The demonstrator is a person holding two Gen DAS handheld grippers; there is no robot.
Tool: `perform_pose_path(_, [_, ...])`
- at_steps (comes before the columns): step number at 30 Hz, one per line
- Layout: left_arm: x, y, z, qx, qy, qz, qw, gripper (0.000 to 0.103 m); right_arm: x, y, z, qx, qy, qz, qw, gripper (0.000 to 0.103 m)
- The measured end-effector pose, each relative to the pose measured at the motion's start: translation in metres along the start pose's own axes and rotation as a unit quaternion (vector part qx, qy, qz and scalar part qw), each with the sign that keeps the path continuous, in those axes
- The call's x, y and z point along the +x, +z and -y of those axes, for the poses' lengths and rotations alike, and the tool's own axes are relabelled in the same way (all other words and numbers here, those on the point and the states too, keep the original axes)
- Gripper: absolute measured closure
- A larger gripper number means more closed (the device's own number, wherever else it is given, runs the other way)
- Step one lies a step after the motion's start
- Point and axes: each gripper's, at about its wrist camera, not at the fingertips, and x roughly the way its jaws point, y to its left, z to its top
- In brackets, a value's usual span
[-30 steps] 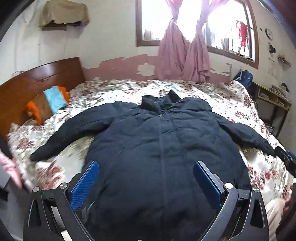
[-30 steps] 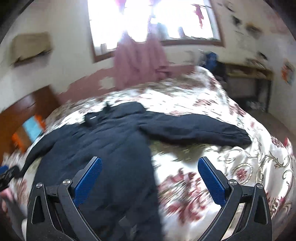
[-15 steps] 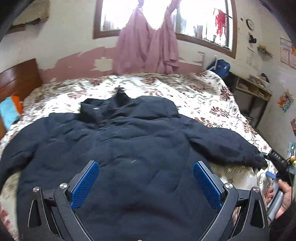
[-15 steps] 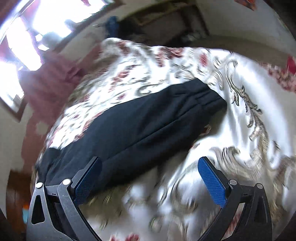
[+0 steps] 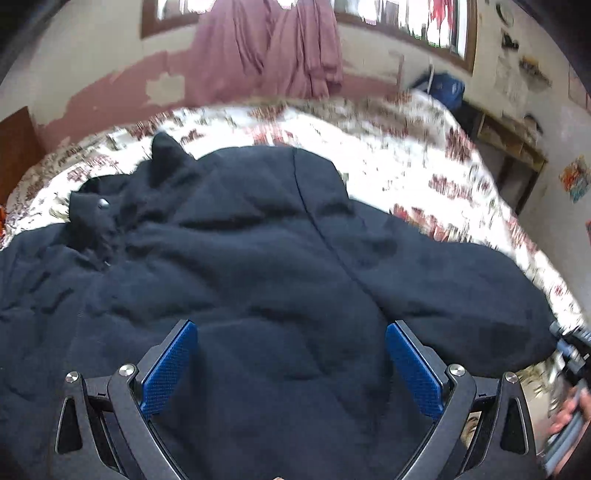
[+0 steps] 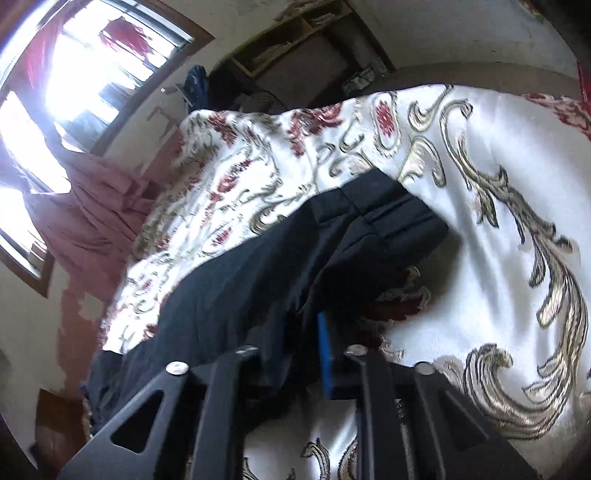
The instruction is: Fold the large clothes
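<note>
Bare bedspread [image 6: 498, 206] past the jacket's [image 5: 258, 258] sleeve cuff [image 6: 391, 210]: open passage there. Far side of jacket: bare bedspread up to curtains [image 5: 273, 48]. Shelf unit [image 5: 513, 144] crowds the bed edge beyond the sleeve.

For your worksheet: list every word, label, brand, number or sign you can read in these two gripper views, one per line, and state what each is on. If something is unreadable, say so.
No text can be read in either view.
Colourful poster on the right wall: too blurred to read.
Round wall clock: numerals too small to read.
Papers pinned on the wall: blurred, unreadable.
Dark navy padded jacket: no label or brand visible; its sleeve shows none either.
</note>
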Motion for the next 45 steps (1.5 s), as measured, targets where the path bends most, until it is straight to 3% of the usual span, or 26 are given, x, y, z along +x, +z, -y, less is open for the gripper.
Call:
perform_pose_path(3, [0.014,-0.004,0.006,0.023,0.017,-0.019,0.9994,0.0,-0.017,0.007,-0.011,-0.014,0.025,0.029,0.999,0.098])
perform_pose_path(8, [0.004,-0.006,-0.009,-0.004,-0.014,-0.019,0.9997,0.0,-0.062,0.021,-0.06,-0.083,0.058,0.073,0.992,0.099])
perform_pose_path(13, [-0.042,-0.019,-0.049,-0.044,-0.029,-0.009,0.9986,0.0,-0.118,0.013,-0.157,-0.213,0.116,0.12,0.963,0.1])
perform_pose_path(18, [-0.099,-0.047,-0.121,-0.078,0.004,0.002,0.9969,0.0,-0.17,-0.045,-0.266,-0.346,0.195,0.136,0.908,0.101])
perform_pose_path(22, [-0.136,-0.073,-0.202,-0.149,0.012,0.024,0.9884,0.0,-0.192,-0.117,-0.336,-0.434,0.245,0.119,0.859,0.102])
perform_pose_path(24, [-0.149,-0.084,-0.239,-0.182,0.01,0.033,0.9827,0.0,-0.201,-0.165,-0.366,-0.483,0.267,0.108,0.827,0.102])
perform_pose_path(29, [-0.163,-0.105,-0.312,-0.233,-0.006,0.065,0.9703,0.0,-0.2,-0.262,-0.397,-0.562,0.288,0.058,0.773,0.102])
perform_pose_path(32, [-0.156,-0.121,-0.337,-0.266,-0.025,0.074,0.9609,0.0,-0.184,-0.311,-0.392,-0.591,0.284,-0.016,0.755,0.102])
perform_pose_path(34, [-0.146,-0.13,-0.342,-0.276,-0.047,0.072,0.9572,0.0,-0.175,-0.329,-0.367,-0.596,0.274,-0.049,0.753,0.102])
perform_pose_path(37, [-0.135,-0.127,-0.333,-0.257,-0.079,0.058,0.9614,0.0,-0.159,-0.325,-0.334,-0.597,0.249,-0.079,0.758,0.1])
perform_pose_path(38, [-0.134,-0.125,-0.327,-0.245,-0.09,0.058,0.9637,0.0,-0.151,-0.318,-0.319,-0.592,0.236,-0.091,0.766,0.094])
perform_pose_path(40, [-0.129,-0.119,-0.31,-0.215,-0.12,0.055,0.9677,0.0,-0.139,-0.296,-0.291,-0.578,0.212,-0.104,0.781,0.069])
perform_pose_path(41, [-0.125,-0.114,-0.301,-0.2,-0.14,0.052,0.9683,0.0,-0.136,-0.286,-0.274,-0.567,0.196,-0.104,0.793,0.05])
perform_pose_path(42, [-0.119,-0.107,-0.29,-0.186,-0.162,0.046,0.9682,0.0,-0.135,-0.275,-0.26,-0.558,0.186,-0.099,0.803,0.046])
perform_pose_path(45, [-0.097,-0.084,-0.255,-0.157,-0.212,0.028,0.9642,0.0,-0.13,-0.249,-0.23,-0.536,0.162,-0.098,0.823,0.046])
